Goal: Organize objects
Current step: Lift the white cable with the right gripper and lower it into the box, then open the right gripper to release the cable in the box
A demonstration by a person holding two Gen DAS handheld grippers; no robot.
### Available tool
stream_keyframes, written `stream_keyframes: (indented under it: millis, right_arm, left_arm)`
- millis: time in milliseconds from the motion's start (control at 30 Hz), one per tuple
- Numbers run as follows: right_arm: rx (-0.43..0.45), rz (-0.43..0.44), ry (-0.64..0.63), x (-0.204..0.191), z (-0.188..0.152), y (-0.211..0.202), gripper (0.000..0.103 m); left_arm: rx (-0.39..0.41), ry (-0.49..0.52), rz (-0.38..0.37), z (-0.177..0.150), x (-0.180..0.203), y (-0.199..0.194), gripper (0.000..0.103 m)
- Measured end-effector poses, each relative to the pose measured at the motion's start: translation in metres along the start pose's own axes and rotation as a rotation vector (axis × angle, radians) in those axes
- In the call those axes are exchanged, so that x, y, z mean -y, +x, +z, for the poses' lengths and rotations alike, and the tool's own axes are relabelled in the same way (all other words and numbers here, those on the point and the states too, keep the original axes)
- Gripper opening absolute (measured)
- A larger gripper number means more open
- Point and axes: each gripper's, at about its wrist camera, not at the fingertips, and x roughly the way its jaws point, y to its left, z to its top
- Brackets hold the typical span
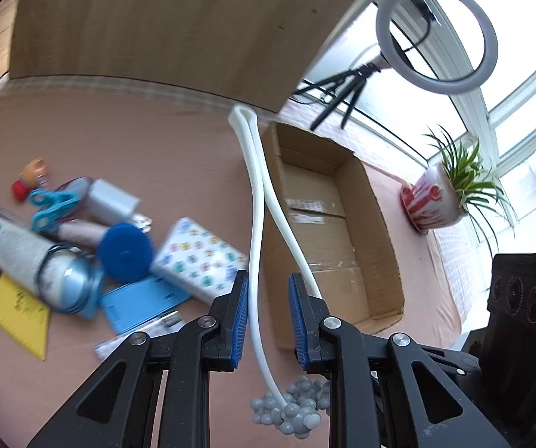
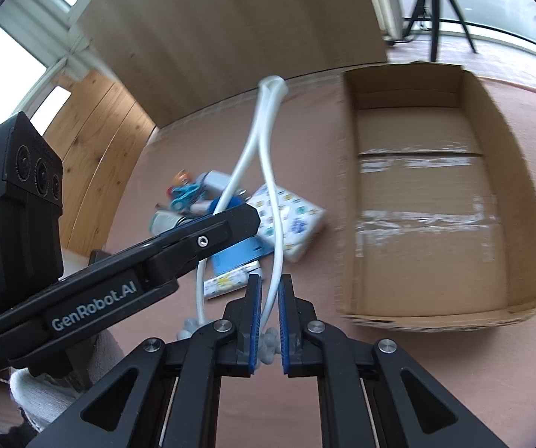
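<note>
Right gripper (image 2: 268,315) clenched on one looped white hose (image 2: 268,171), held above the table (image 2: 342,373) just left of the box (image 2: 346,186) edge. Left gripper (image 1: 268,311) jaws released, straddling the hose. One box, open, bare floor. Clutter pile (image 1: 81,239) left.

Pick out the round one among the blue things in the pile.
It is the dark blue round disc at the pile's middle, beside the patterned white box. The light blue scissors and the flat light blue rectangular case are not round.
</note>
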Motion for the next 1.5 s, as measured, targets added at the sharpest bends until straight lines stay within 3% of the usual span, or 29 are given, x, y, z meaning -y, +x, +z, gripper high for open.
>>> stream_keyframes:
  millis: [367, 767, 800, 833, 867, 933, 1000, 1200, 1500]
  right_arm:
    - [0.040, -0.033, 0.134, 0.073, 0.025, -0.011, 0.008]
    - [0.058, -0.098, 0.145, 0.108, 0.044, -0.002, 0.009]
    - [0.060, -0.124, 0.136, 0.109, 0.045, -0.001, 0.010]
    - [0.057, -0.147, 0.132, 0.110, 0.045, -0.001, 0.014]
    - [0.058, -0.161, 0.132, 0.111, 0.043, -0.002, 0.023]
    - [0.069, -0.167, 0.143, 0.115, 0.042, -0.004, 0.039]
    - [0.078, -0.167, 0.154, 0.117, 0.042, -0.006, 0.044]
    - [0.089, -0.168, 0.163, 0.110, 0.042, -0.009, 0.044]
    - [0.122, -0.124, 0.093, 0.074, 0.045, -0.021, 0.044]
  left_arm:
    - [-0.066, 0.069, -0.033, 0.013, 0.070, 0.073, 0.022]
    - [-0.070, 0.082, 0.013, 0.029, 0.091, 0.129, 0.022]
    - [-0.063, 0.084, 0.023, 0.029, 0.090, 0.130, 0.023]
    - [-0.060, 0.090, 0.042, 0.029, 0.089, 0.131, 0.032]
    - [-0.065, 0.092, 0.065, 0.029, 0.087, 0.132, 0.051]
    - [-0.055, 0.087, 0.071, 0.030, 0.082, 0.127, 0.063]
    - [-0.043, 0.098, 0.073, 0.032, 0.082, 0.119, 0.063]
    - [-0.025, 0.131, 0.090, 0.032, 0.078, 0.097, 0.065]
    - [0.027, 0.094, 0.128, 0.030, 0.027, 0.036, 0.070]
